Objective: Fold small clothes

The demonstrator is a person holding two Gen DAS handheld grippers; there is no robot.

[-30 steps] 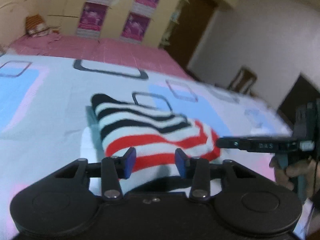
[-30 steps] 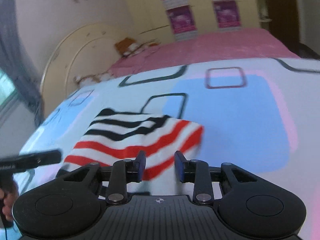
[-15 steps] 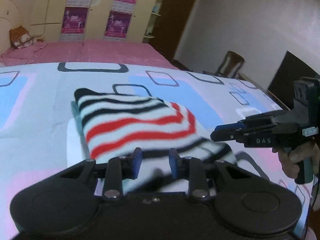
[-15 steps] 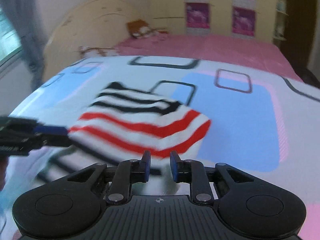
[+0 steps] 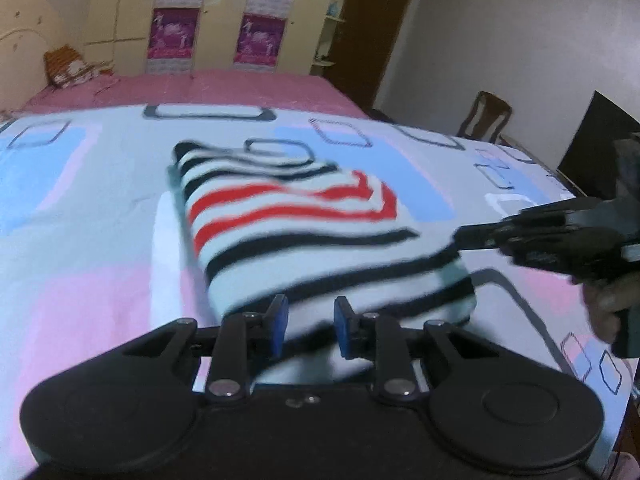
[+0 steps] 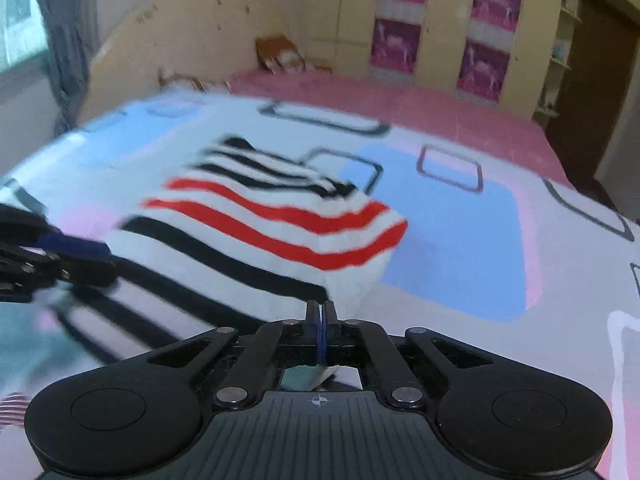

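The striped garment [image 5: 304,236] lies folded on the patterned bedsheet [image 5: 72,248] of the bed. The left claw [image 5: 307,322] is closing at the near hem, cloth between its blue pads. The right claw [image 6: 321,312] is pinched tight on the garment's near corner.

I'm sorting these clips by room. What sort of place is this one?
Most likely a bedroom: the striped garment lies on a wide bed with a patterned sheet, a curved headboard stands at its end, and a tall wardrobe lines the far wall.
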